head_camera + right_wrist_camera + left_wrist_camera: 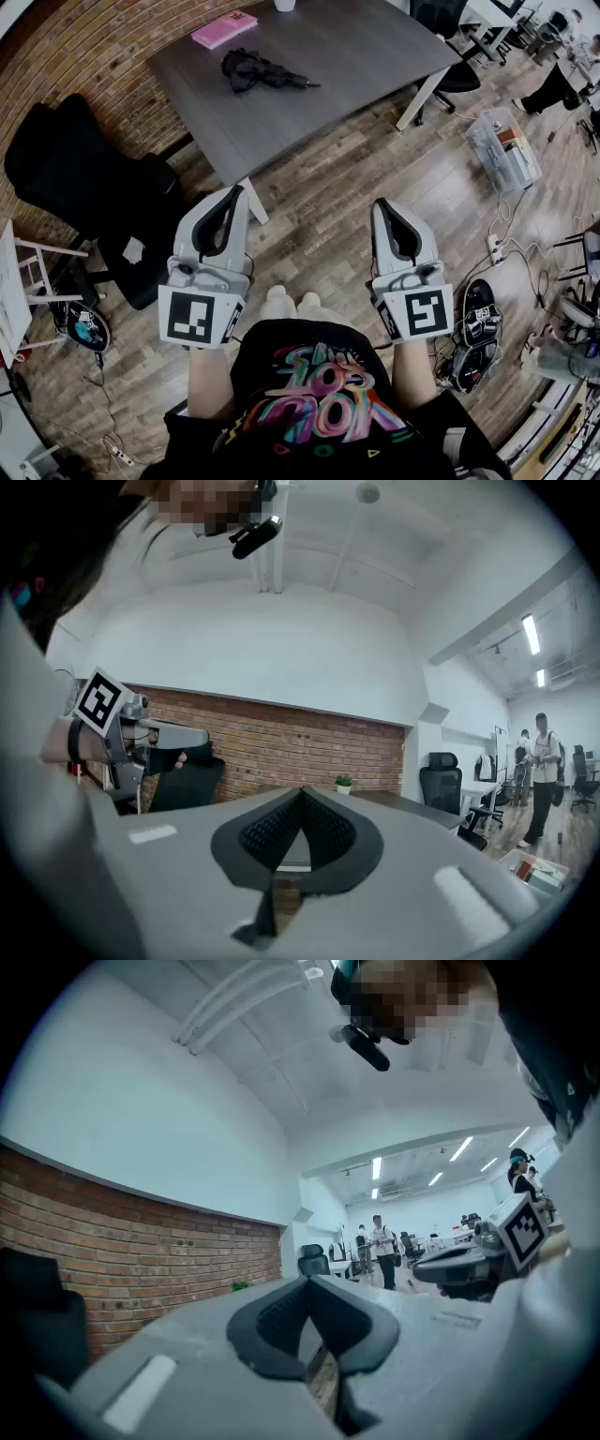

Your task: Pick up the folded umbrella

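head view: the folded umbrella (262, 73) lay on the grey bench (366, 56), near its left side, with a pink book (225, 28) a little further back by the far edge. the left gripper (235, 192) and the right gripper (383, 204) were held level over the wooden floor (328, 216), in front of the bench and well apart from the umbrella. a black chair (75, 178) stood by the brick wall (84, 47), and a clear plastic bin (506, 150) sat on the floor to the right.

left gripper view: the left gripper (307, 1283) had its jaws closed together at the tips, with nothing between them. the right gripper (483, 1260) showed at the right edge. a person (382, 1251) stood far off in the room.

right gripper view: the right gripper (301, 794) also had its jaws pressed together and held nothing. the left gripper (141, 735) showed at the left, before the brick wall (281, 747). a small plant (344, 783) stood on the bench's far end
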Demonstrator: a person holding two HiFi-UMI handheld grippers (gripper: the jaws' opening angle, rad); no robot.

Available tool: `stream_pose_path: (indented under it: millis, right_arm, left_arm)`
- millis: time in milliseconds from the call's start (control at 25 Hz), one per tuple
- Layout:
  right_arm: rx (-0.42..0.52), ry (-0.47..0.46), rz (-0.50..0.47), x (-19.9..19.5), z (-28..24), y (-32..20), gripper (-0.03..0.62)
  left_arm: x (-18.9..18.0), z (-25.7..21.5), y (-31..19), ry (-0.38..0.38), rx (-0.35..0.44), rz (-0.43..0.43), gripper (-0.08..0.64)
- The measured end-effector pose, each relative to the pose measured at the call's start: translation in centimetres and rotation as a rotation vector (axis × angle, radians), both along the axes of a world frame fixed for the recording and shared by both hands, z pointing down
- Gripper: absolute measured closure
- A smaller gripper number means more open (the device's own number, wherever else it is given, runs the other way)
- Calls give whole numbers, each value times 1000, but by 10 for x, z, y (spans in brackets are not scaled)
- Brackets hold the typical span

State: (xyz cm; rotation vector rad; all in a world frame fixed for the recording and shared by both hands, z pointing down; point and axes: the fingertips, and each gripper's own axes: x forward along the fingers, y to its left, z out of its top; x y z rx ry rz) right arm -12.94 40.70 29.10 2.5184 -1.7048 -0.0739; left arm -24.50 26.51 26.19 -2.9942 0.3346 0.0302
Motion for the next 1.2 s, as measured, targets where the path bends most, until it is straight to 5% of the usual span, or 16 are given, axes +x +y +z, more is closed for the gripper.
stream_pose_path:
  millis: [640,1200]
  right_arm:
    - [26,-35,0,25,15,-1,594]
    - [-15,-12,0,121,9,-130,594]
  left_arm:
    - [19,10,-4,-21,14,-22,558]
    - [123,13,-133,-20,-36,-14,558]
